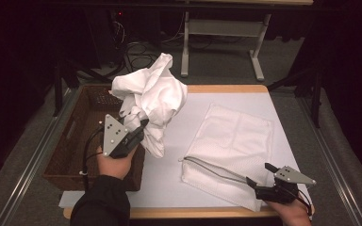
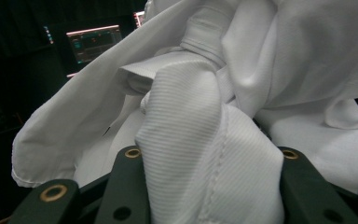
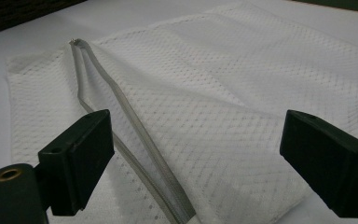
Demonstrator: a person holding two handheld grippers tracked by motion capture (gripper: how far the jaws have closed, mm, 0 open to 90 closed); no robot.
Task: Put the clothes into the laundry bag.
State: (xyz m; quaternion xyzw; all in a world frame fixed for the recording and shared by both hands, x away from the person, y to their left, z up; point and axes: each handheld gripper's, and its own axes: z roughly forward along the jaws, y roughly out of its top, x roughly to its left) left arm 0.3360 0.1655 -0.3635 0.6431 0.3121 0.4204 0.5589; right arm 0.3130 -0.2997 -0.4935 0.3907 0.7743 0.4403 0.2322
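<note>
A crumpled white cloth hangs in the air over the table's left side, beside the basket. My left gripper is shut on its lower folds; in the left gripper view a ribbed band of the cloth is pinched between the jaws of the left gripper. A white mesh laundry bag lies flat on the table at the right, its grey zipper undone along the near edge. My right gripper stands open at the bag's near corner, and the right gripper straddles the mesh bag and zipper.
A brown wicker basket stands at the table's left edge. The table top is pale with a wooden front rim. Behind it are another table's legs and cables on the floor. A lit screen glows in the dark.
</note>
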